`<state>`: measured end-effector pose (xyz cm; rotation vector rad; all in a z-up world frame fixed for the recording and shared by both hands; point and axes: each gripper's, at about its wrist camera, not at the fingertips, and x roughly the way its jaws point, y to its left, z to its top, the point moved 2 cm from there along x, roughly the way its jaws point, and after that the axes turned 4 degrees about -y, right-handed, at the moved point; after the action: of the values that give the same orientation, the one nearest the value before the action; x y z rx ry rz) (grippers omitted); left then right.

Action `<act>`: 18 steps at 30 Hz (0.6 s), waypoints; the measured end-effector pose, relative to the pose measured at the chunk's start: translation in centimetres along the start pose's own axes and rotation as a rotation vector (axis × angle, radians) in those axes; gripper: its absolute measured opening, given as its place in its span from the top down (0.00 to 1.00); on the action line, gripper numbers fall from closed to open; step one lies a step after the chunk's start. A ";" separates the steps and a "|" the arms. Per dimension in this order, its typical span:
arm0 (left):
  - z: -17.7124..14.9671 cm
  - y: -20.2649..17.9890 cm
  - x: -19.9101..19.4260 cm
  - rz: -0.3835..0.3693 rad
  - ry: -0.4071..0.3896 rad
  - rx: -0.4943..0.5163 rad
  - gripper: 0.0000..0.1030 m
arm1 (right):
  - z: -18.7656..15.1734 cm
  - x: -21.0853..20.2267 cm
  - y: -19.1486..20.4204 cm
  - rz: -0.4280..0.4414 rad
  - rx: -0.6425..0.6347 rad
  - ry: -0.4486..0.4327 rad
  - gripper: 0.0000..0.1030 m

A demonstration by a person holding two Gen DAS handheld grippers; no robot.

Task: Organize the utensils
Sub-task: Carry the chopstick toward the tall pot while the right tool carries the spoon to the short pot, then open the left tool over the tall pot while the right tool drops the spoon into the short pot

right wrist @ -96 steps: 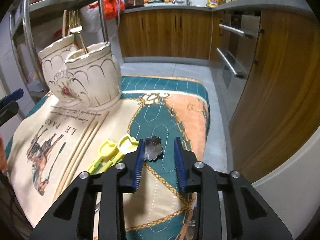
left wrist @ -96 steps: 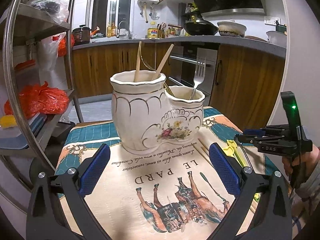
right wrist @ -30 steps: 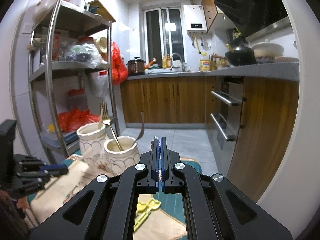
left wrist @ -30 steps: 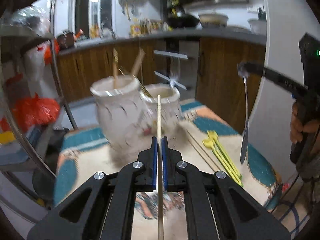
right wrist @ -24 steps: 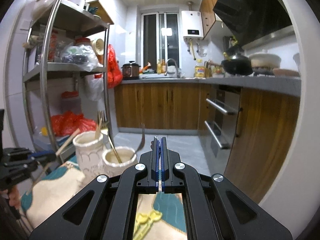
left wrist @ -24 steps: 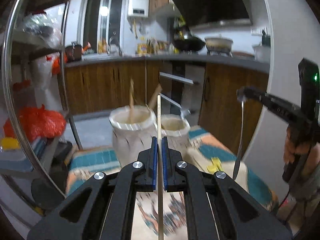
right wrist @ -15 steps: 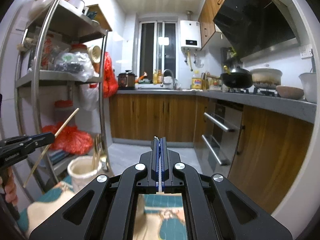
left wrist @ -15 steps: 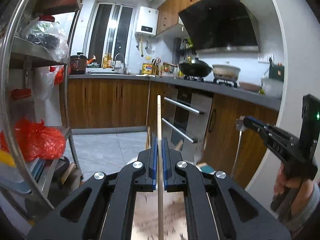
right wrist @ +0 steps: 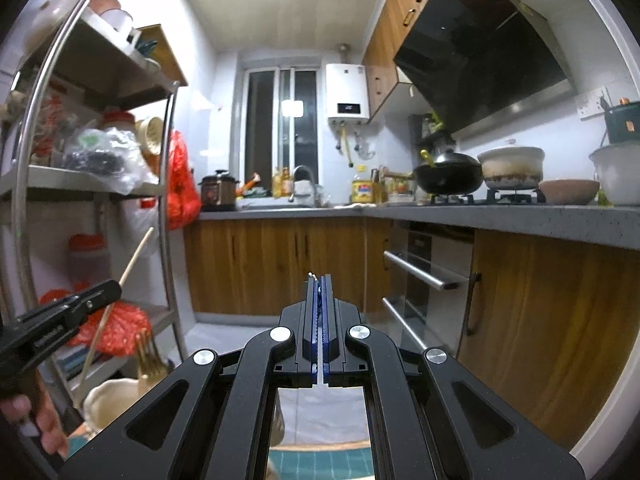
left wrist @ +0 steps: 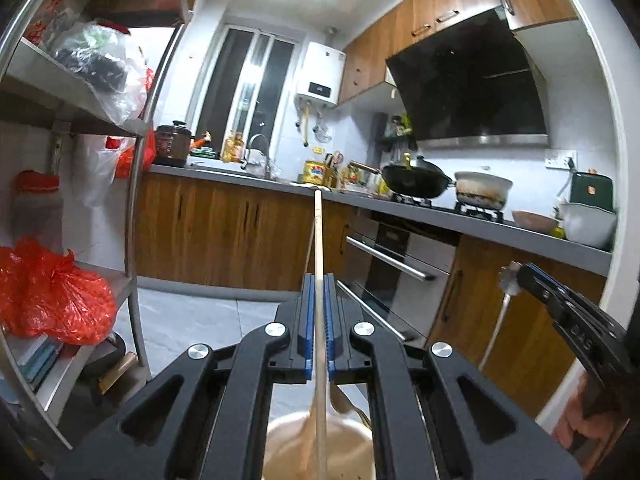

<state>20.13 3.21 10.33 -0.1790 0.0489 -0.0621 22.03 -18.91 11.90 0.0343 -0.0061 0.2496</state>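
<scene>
My left gripper is shut on a wooden chopstick and holds it upright over the white ceramic utensil holder, whose mouth shows blurred just below. The chopstick's lower end reaches into the holder. In the right wrist view the left gripper holds the chopstick slanting down into the holder, beside a gold fork. My right gripper is shut on a thin metal spoon handle. The spoon hangs down from it in the left wrist view.
A steel shelf rack with red bags stands at the left. Wooden kitchen cabinets and an oven are behind. The teal tablecloth shows at the bottom edge.
Both grippers have risen and tilted up. The left one has brought the chopstick over the holder, and the holder has dropped to the bottom of both views.
</scene>
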 end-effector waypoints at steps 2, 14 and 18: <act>-0.6 0.1 0.7 0.013 -0.008 -0.003 0.96 | -0.6 0.5 0.3 0.018 -0.007 0.005 0.98; -2.6 0.0 -2.6 0.011 0.015 0.071 0.96 | -3.2 -0.4 3.5 0.098 -0.179 0.046 0.98; -3.4 -0.1 -3.7 0.023 0.067 0.091 0.96 | -4.4 -1.1 4.1 0.101 -0.213 0.072 0.98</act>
<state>16.24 2.76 7.15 -0.0855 0.1145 -0.0471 19.96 -15.10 7.66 -0.1872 0.0371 0.3503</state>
